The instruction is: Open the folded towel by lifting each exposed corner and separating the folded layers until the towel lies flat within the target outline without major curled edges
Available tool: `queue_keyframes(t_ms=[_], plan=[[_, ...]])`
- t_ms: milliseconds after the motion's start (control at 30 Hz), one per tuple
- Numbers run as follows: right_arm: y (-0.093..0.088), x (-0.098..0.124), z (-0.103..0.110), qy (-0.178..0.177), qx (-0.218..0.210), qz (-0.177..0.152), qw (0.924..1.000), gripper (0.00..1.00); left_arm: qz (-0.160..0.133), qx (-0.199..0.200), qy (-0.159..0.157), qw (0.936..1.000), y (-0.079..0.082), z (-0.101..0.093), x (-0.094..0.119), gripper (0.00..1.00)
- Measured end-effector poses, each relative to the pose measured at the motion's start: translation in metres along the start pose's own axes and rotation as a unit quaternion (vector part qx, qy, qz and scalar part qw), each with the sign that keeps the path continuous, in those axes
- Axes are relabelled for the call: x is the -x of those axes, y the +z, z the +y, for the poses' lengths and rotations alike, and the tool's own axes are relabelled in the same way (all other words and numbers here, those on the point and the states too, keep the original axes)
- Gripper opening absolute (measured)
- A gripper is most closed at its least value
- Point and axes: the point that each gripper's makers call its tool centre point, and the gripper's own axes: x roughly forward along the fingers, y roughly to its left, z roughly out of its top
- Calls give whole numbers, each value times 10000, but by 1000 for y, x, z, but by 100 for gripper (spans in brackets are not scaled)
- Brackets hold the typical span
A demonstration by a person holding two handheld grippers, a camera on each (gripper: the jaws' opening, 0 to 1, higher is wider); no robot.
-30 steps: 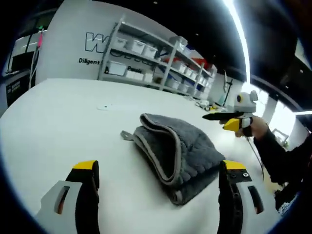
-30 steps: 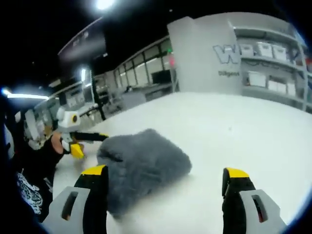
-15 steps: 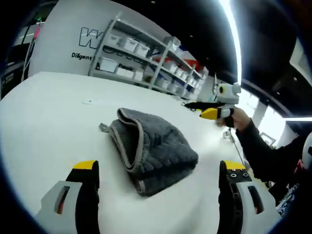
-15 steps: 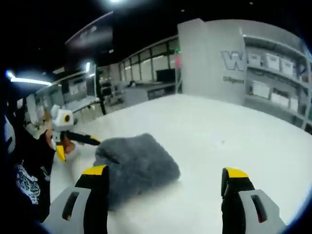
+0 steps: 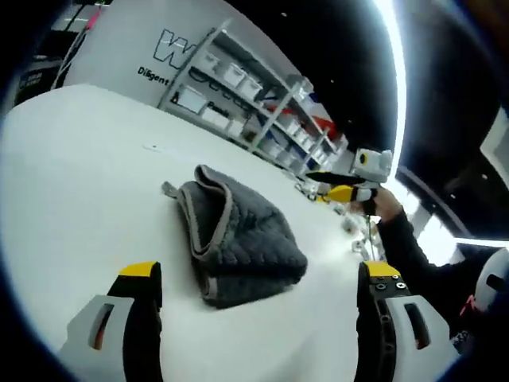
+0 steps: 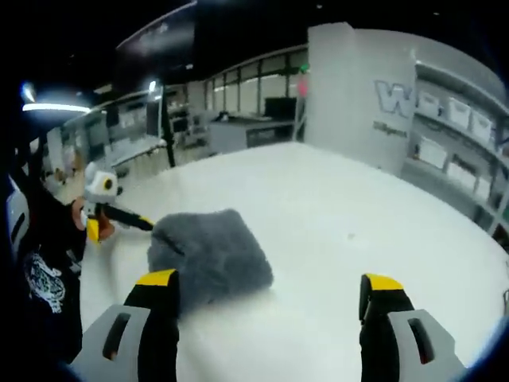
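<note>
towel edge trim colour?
Lighter grey binding on the dark grey towel, which is folded on the white table. Clearest in the left gripper view.

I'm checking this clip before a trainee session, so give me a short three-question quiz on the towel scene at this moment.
1. True or false: the grey towel is already spread flat on the white table.
2. Multiple choice: in the left gripper view, the towel's trimmed folded edges face A) the view's left, B) the view's right, C) they are hidden.
3. Fill in: the left gripper and the right gripper both stand ____, holding nothing.

Key
1. False: it is still a folded bundle.
2. A: the pale trim curves along the left side of the bundle.
3. Open: each one's jaws are wide apart, short of the towel.
</note>
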Motion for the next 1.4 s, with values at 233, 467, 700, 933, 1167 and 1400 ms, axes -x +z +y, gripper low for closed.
queue_keyframes(t_ms=[233, 467, 700, 933, 1167, 1400], plan=[[7, 3, 3, 17, 252, 142, 9996, 94, -129, 531, 41, 9985, -6, -2, 1, 100], [18, 6, 6, 155, 543, 335, 9978, 90, -148, 878, 17, 9960, -13, -7, 0, 100], [31, 7, 4, 342, 731, 431, 9958, 90, -112, 1228, -90, 9923, -29, -21, -5, 99], [31, 1, 9, 730, 880, 648, 9913, 84, -377, 1915, -97, 9807, -27, -31, -6, 100], [32, -4, 12, 1056, 1036, 983, 9841, 81, -1006, 2635, -220, 9591, -9, -40, -3, 100], [29, -15, 14, 1259, 1045, 1216, 9790, 75, -1070, 3112, -321, 9438, -13, -40, -6, 96]])
